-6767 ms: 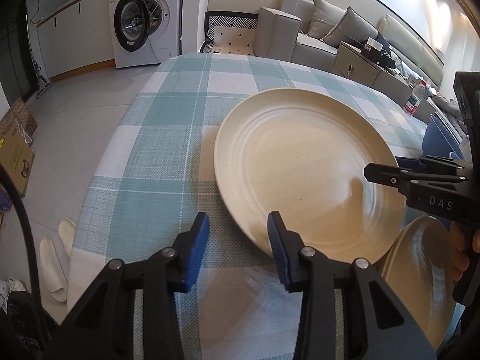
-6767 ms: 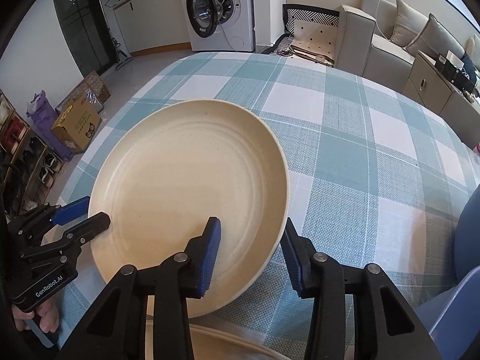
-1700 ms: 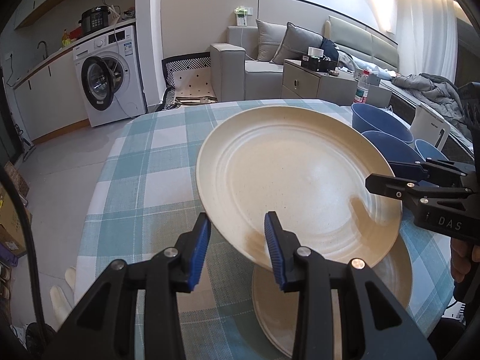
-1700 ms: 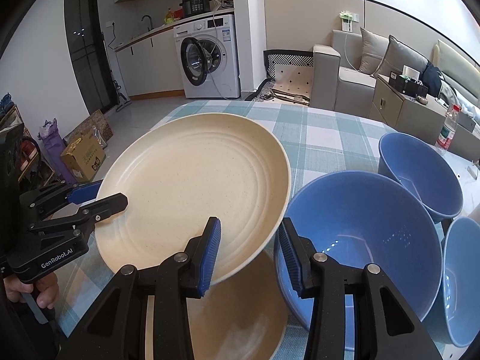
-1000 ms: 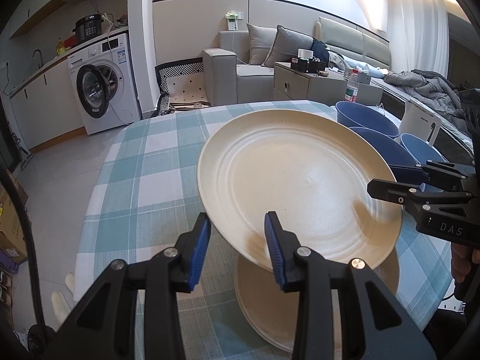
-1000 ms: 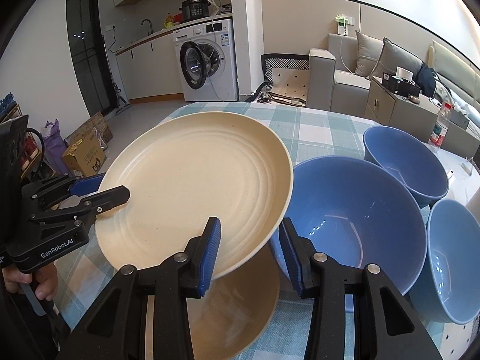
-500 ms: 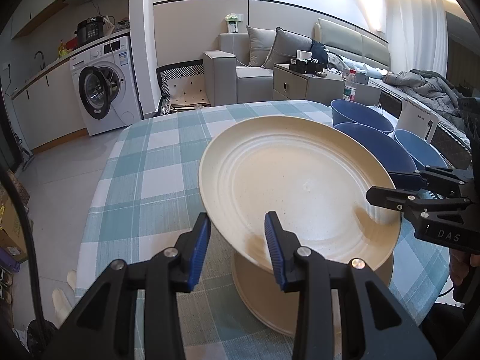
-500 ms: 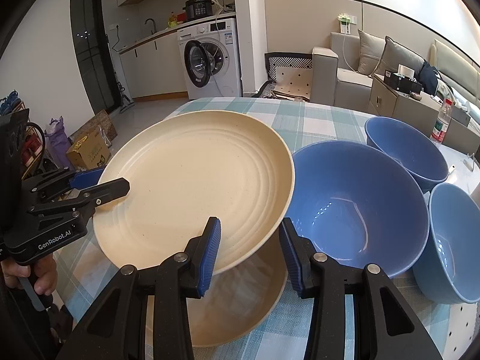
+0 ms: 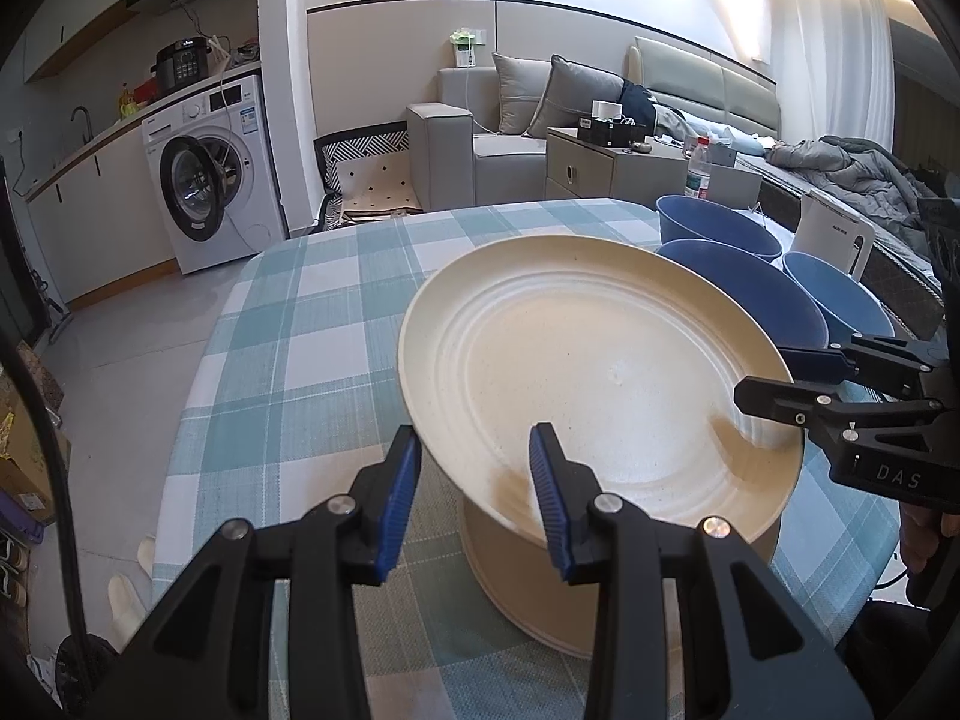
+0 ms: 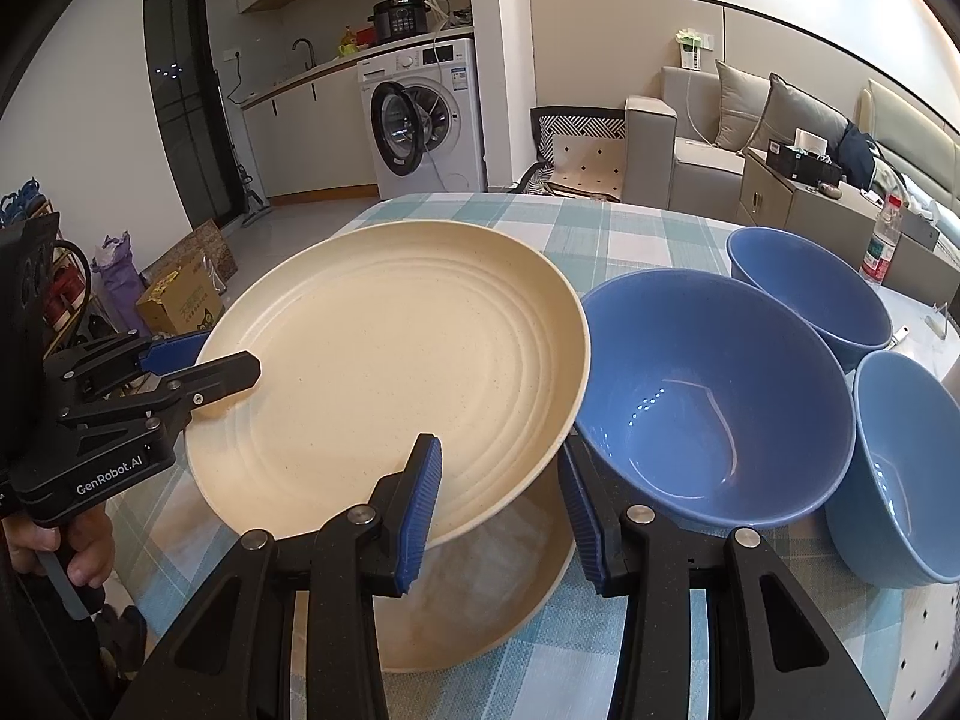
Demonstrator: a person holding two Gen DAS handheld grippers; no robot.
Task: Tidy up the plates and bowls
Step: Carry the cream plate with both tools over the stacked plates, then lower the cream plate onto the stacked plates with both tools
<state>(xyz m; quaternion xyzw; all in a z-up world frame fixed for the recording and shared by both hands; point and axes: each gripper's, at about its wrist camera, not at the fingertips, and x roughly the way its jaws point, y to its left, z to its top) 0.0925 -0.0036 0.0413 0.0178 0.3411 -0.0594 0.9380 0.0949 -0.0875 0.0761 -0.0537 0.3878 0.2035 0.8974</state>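
A cream plate [image 9: 588, 372] [image 10: 390, 372] hangs tilted in the air, held by both grippers at opposite rims. My left gripper [image 9: 474, 480] [image 10: 198, 363] is shut on its near-left rim, and my right gripper [image 10: 498, 498] [image 9: 774, 384] is shut on the rim beside the bowls. Directly under it a second cream plate [image 9: 540, 618] [image 10: 480, 600] lies on the checked tablecloth, mostly hidden by the held plate. Three blue bowls stand to the right: a near one [image 10: 708, 396] [image 9: 750, 282], a far one [image 10: 804, 294] [image 9: 708, 228] and a right one [image 10: 906, 462] [image 9: 834, 294].
The round table [image 9: 312, 324] has bare cloth to the left and far side of the plates. A white appliance [image 9: 834, 234] and a water bottle [image 10: 879, 246] stand beyond the bowls. A person's hand [image 10: 78, 546] grips the left gripper's handle. Washing machine and sofa lie beyond.
The plate, which lay on the table at first, has been lifted by both grippers and carried over the second plate beside the bowls. In the last second it shifted only slightly; both grips are unchanged.
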